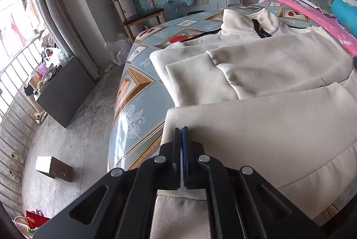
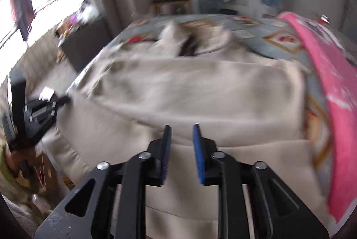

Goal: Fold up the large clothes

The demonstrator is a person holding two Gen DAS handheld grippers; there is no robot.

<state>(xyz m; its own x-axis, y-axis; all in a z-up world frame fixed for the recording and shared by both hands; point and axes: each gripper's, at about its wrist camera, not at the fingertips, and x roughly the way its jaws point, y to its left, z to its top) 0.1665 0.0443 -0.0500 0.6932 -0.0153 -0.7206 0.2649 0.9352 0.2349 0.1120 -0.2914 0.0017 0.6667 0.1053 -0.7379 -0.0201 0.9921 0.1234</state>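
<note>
The tabletop (image 1: 133,105), covered in a patterned blue cloth, carried the cream garment (image 1: 267,74), which lay spread across most of it with the collar at the far end and both sleeves already crossed over the chest. The near hem section (image 1: 256,138) was folded upward over the lower body.

The left claw (image 1: 181,129) was pressed together at the left corner of that hem panel; cloth showed beneath its linkage, and a thin strip appeared between the pads, so it was judged to be pinching the garment edge, though the contact itself was small in view. The right claw (image 2: 181,127) stood spread above the hem with nothing between its pads; the right wrist picture was blurred.

Judgement: the step in hand was laying the hem fold. To do it well, the left corner should be set square with the side edge before release, kept taut so no crease is trapped, and the free claw used to smooth the panel flat.
</note>
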